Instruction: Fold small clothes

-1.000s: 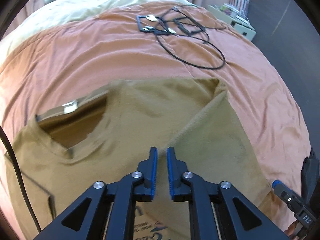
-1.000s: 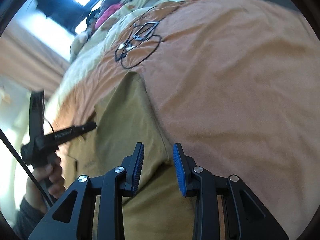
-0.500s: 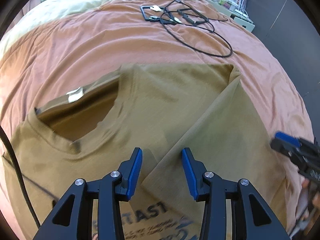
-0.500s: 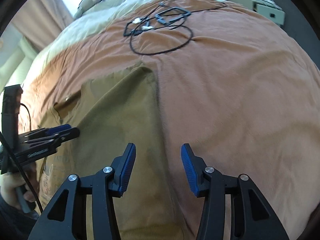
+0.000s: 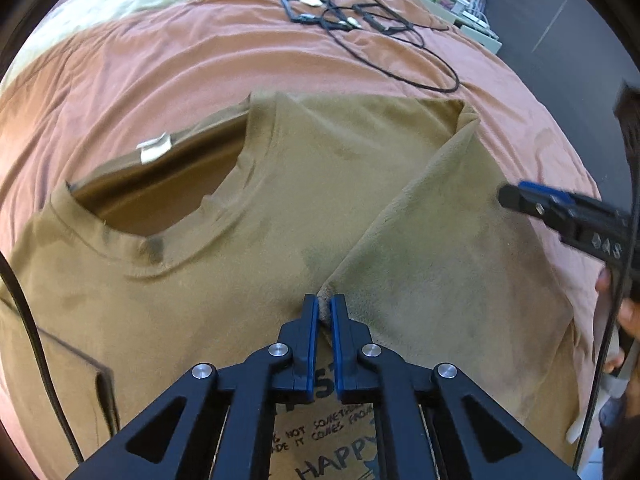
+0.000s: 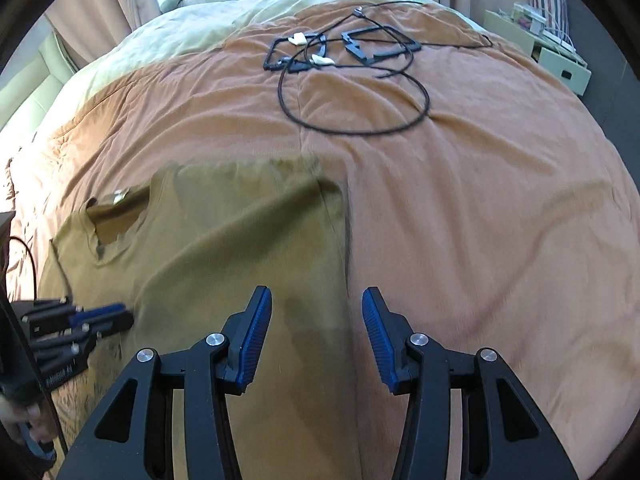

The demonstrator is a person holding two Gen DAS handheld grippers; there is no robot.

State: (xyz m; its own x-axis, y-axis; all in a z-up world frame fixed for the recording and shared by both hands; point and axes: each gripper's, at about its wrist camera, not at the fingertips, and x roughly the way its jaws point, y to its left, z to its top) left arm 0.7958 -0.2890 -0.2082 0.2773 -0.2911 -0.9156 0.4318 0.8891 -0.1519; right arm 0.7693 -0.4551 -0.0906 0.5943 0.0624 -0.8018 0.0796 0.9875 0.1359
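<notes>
The t-shirt (image 5: pixel 360 184) lies on the bed (image 5: pixel 160 64) with one side folded inward, the left tool (image 5: pixel 324 310) at the fold's corner, the right tool (image 6: pixel 317 338) over its right edge, cables (image 6: pixel 352 80) lying behind.

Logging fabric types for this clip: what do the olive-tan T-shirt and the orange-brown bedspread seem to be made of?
The olive-tan T-shirt looks like soft matte cotton knit: ribbed collar, limp folds, no sheen. The orange-brown bedspread looks like a brushed, slightly fuzzy woven or microfibre cloth with fine wrinkles; the fibre is uncertain.
</notes>
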